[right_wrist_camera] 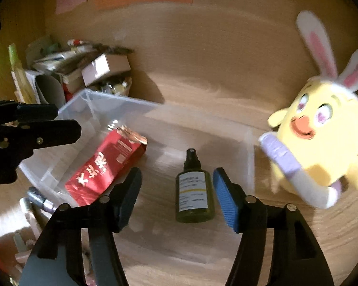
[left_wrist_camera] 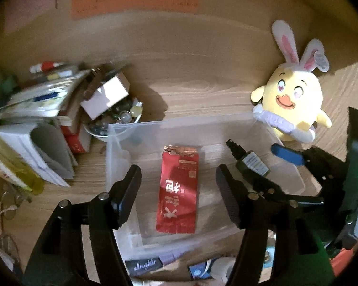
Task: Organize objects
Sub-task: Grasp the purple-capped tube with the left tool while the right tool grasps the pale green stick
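A clear plastic bin (left_wrist_camera: 136, 128) stands on the wooden desk. A red packet (left_wrist_camera: 177, 190) lies flat inside it; it also shows in the right wrist view (right_wrist_camera: 105, 169). A dark green spray bottle (right_wrist_camera: 194, 190) lies in the bin (right_wrist_camera: 249, 147), to the right of the packet, and shows in the left wrist view (left_wrist_camera: 249, 162). My left gripper (left_wrist_camera: 179, 195) is open above the red packet, empty. My right gripper (right_wrist_camera: 177, 190) is open, its fingers on either side of the bottle without touching it.
A yellow plush chick with rabbit ears (left_wrist_camera: 296, 97) stands right of the bin. A pile of books, boxes and a bowl of small items (left_wrist_camera: 114, 116) sits to the left. Small items (left_wrist_camera: 145, 265) lie along the bin's near side.
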{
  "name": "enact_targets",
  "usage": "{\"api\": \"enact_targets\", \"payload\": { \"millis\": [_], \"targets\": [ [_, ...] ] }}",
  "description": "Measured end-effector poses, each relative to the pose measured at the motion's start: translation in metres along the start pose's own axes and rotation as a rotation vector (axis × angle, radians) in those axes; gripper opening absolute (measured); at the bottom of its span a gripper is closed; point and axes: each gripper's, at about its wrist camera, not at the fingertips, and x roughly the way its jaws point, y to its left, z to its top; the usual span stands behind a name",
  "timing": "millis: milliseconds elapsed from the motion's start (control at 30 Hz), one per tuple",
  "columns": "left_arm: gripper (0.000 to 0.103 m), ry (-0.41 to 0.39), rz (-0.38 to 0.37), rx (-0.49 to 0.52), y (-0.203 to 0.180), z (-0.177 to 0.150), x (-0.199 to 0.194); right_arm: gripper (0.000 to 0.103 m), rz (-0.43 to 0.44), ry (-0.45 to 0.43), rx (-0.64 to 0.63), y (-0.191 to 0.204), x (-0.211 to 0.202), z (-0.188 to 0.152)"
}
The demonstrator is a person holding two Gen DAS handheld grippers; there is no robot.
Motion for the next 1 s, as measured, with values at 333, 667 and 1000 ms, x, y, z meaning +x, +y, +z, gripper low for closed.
{"api": "enact_targets", "payload": {
  "millis": [333, 667, 1000],
  "targets": [
    [0.083, -0.078, 0.050, 0.009, -0.009, -0.037, -0.045, 0.083, 0.018, -0.113, 0.032, 0.003, -0.069, -0.023],
    [0.091, -0.041, 0.029, -0.018, -0.007, -0.089, -0.054, 0.086, 0.019, -0.151, 0.098, -0.001, -0.107, -0.062],
    [0.091, 0.030, 0.024, -0.057, 0.016, -0.134, -0.046, 0.086, -0.012, -0.092, 0.172, -0.011, -0.111, -0.101]
  ]
}}
